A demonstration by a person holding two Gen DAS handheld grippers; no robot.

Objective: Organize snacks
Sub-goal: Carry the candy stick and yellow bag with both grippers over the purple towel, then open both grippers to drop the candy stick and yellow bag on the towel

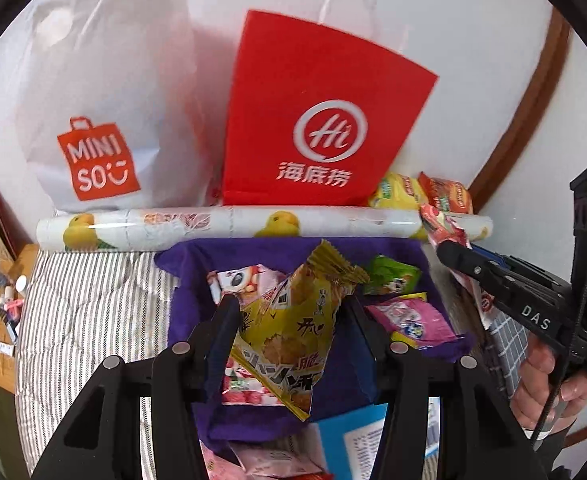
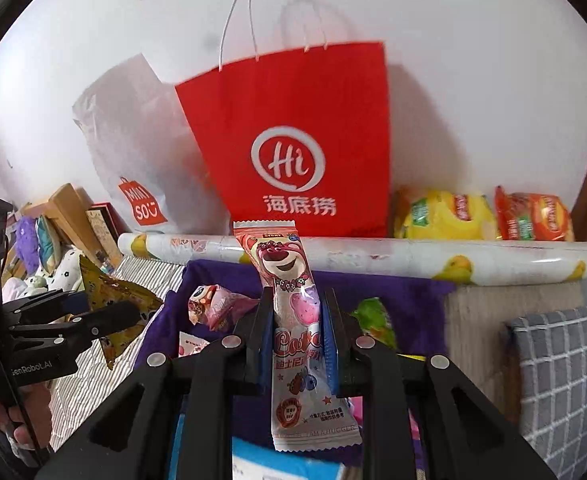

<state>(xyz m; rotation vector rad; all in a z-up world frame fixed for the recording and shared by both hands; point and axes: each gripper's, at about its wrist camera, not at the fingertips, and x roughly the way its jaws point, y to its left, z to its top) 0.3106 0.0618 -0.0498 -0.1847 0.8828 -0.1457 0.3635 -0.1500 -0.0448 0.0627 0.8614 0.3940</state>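
My left gripper (image 1: 291,314) is shut on a yellow snack packet (image 1: 293,320) held above the purple cloth (image 1: 189,292). The same packet (image 2: 109,300) and left gripper (image 2: 133,312) show at the left of the right wrist view. My right gripper (image 2: 297,308) is shut on a pink bear lollipop packet (image 2: 289,276), standing upright between the pads. In the left wrist view the right gripper (image 1: 447,250) holds that packet (image 1: 437,224) at the right. Loose snacks lie on the cloth: a pink-white packet (image 2: 213,304), a green one (image 1: 391,276) and a pink-purple one (image 1: 409,320).
A red paper bag (image 1: 325,120) and a white Miniso bag (image 1: 97,120) lean on the wall behind a rolled printed sheet (image 1: 229,222). Yellow (image 2: 441,216) and orange (image 2: 533,218) packets sit right of the red bag. A grey checked cushion (image 2: 565,364) lies at right, striped bedding (image 1: 81,312) at left.
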